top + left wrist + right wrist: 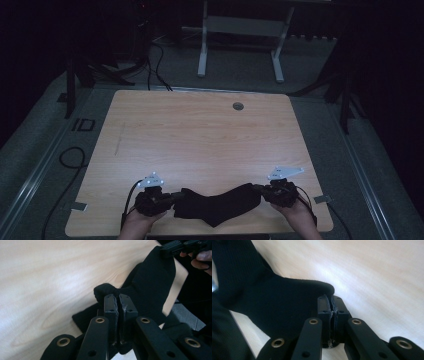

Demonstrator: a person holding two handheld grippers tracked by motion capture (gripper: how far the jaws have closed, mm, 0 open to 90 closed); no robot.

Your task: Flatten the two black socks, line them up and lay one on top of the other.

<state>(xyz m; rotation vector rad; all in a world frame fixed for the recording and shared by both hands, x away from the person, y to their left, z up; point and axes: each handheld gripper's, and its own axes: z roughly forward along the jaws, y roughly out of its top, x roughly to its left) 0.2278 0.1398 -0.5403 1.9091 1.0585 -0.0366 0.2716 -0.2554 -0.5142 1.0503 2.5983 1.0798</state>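
Observation:
A black cloth point(218, 202) hangs stretched between my two grippers near the front edge of the wooden table point(200, 135). My left gripper point(172, 197) is shut on the cloth's left end. My right gripper point(257, 190) is shut on its right end. In the left gripper view the jaws point(118, 298) pinch a bunched corner of the cloth point(150, 285), and the other gripper point(180, 247) holds the far end. In the right gripper view the closed jaws point(329, 300) clamp the edge of the cloth point(274, 302), which sags toward the table.
A round grommet hole point(238, 106) sits near the table's far edge. A white desk frame point(240, 35) stands on the floor behind. Cables point(70, 160) lie on the floor to the left. The room around is dark.

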